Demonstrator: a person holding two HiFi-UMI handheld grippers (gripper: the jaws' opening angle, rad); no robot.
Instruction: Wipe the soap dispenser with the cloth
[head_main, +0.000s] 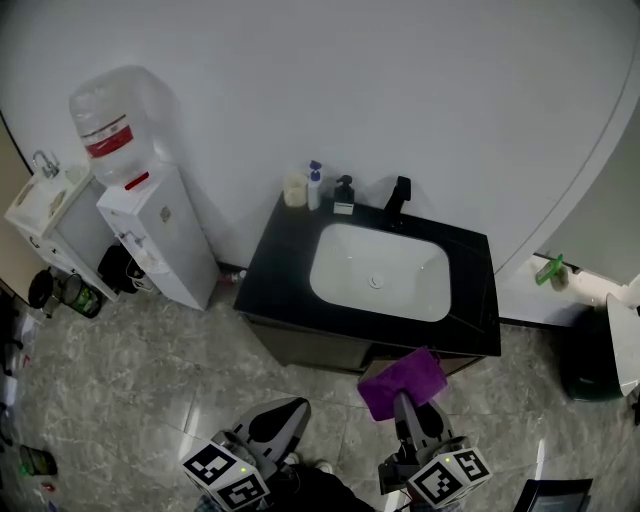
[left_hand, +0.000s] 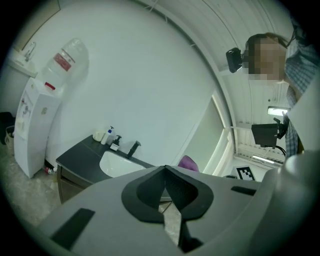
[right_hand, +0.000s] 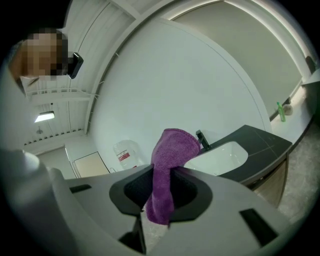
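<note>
The black pump soap dispenser (head_main: 344, 194) stands at the back of the dark vanity top (head_main: 284, 262), left of the black faucet (head_main: 398, 201). It shows small in the left gripper view, soap dispenser (left_hand: 117, 142). My right gripper (head_main: 402, 402) hovers in front of the vanity, shut on a purple cloth (head_main: 402, 382) that sticks up between its jaws, cloth (right_hand: 169, 160). My left gripper (head_main: 288, 408) hangs lower left over the floor, jaws together with nothing in them, gripper (left_hand: 165, 173). Both grippers are well short of the dispenser.
A white basin (head_main: 378, 272) fills the vanity's middle. A blue-topped bottle (head_main: 314, 185) and a cream jar (head_main: 294, 190) stand left of the dispenser. A water cooler (head_main: 150, 225) with its bottle stands to the left. A person and ceiling show behind the grippers.
</note>
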